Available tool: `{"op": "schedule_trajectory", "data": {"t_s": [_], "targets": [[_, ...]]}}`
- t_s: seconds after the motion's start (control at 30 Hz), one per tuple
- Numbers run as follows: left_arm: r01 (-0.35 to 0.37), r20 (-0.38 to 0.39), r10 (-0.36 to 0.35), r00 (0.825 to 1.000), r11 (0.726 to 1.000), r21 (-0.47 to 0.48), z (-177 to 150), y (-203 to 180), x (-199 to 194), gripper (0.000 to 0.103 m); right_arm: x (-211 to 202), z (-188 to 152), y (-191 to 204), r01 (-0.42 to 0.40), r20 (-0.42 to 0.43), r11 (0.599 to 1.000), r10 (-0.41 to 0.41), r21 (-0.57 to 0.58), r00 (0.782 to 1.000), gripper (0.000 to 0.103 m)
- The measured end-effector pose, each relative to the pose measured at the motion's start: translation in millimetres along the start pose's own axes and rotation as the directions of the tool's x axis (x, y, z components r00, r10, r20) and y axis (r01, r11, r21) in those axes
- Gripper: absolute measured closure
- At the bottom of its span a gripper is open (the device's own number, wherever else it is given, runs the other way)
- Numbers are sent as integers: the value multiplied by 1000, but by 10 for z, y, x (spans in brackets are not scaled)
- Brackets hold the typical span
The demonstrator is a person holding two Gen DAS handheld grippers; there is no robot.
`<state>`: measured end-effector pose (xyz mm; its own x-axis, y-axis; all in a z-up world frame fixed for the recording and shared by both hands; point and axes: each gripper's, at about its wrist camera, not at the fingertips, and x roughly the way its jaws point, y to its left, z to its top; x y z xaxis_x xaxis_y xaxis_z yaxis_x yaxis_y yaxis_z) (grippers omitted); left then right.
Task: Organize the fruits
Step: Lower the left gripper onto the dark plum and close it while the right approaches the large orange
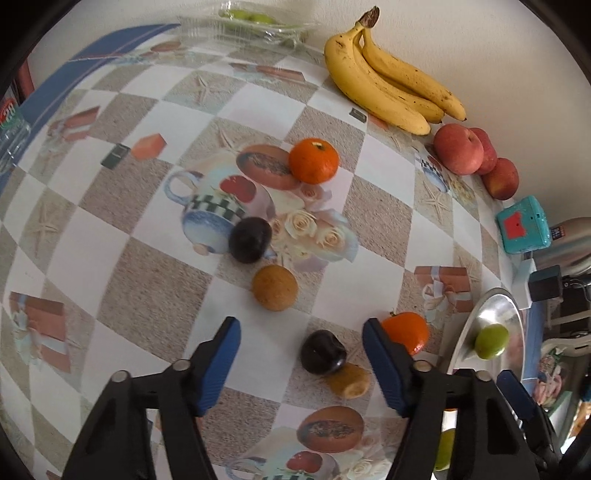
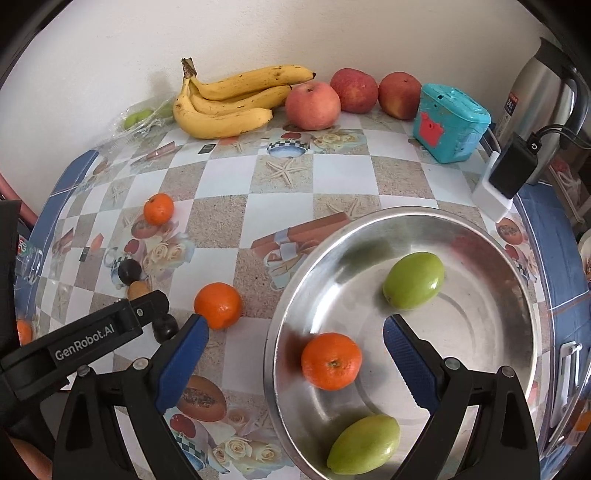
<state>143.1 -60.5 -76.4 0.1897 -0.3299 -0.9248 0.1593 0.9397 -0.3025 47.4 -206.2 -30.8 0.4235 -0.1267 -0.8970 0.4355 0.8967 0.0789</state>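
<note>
A checkered tablecloth [image 2: 280, 206] (starfish, teacups) met the white wall [image 2: 332, 33]; both grippers, left gripper [image 1: 301, 354] and right gripper [image 2: 295, 354], gaped, holding nothing.

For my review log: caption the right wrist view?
Open right gripper above steel bowl holding tangerine and two green fruits.

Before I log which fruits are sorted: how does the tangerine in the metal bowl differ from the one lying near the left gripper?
The bowl tangerine lies inside the metal bowl, between the open right gripper fingers; the table tangerine lies on the patterned tablecloth, outside the bowl. The bowl tangerine shares its dish with two green fruits; the table tangerine sits beside a dark plum. Both are round and orange, and neither is gripped.
</note>
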Motion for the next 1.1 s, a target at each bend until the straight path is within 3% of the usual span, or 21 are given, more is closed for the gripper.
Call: {"op": "schedule_trajectory", "data": {"t_s": [0.1, 0.47, 1.1], "targets": [[10, -16, -10, 1000, 1000, 2, -18, -17, 38, 50, -7, 2, -17, -2, 2, 1000, 2, 7, 1000, 7], [49, -38, -49, 998, 999, 4, -57, -63, 80, 70, -26, -1, -71, -5, 5, 1000, 5, 23, 1000, 7], [67, -47, -70, 996, 996, -63, -61, 57, -17, 75, -18, 0, -24, -14, 18, 1000, 14, 13, 1000, 7]]}}
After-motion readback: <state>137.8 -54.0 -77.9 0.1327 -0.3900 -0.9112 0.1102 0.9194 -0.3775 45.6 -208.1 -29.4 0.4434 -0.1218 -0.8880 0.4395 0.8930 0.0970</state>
